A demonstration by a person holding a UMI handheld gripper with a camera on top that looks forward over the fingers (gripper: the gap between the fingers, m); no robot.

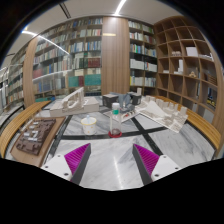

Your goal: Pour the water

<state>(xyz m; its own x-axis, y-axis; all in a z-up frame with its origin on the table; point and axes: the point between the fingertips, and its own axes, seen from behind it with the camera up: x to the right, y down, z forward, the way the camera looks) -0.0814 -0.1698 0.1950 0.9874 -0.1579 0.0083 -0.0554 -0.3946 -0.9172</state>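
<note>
I have the tool (110, 160) held above a pale, marble-patterned desk (110, 170), its two fingers spread wide apart at the bottom of the frame with nothing between them; the magenta pads (77, 156) face each other across bare desk surface. Well beyond the fingertips, near the middle of the frame, I see a small clear bottle (115, 112) with a light cap standing upright, and just left of it a low whitish cup (89, 122). A small red item (114, 131) lies on the desk just in front of the bottle; I cannot tell what it is. Dark lines cross the desk and run toward that group. To the right of the bottle sit white architectural models (160, 110), and another pale model (66, 101) stands to the left of centre, with a brown model board (33, 135) at the left edge of the desk. A dark box (110, 99) stands behind the bottle. Tall bookshelves (70, 55) filled with books line the back wall across the upper part of the frame, with open wooden shelving (185, 60) at upper right.
</note>
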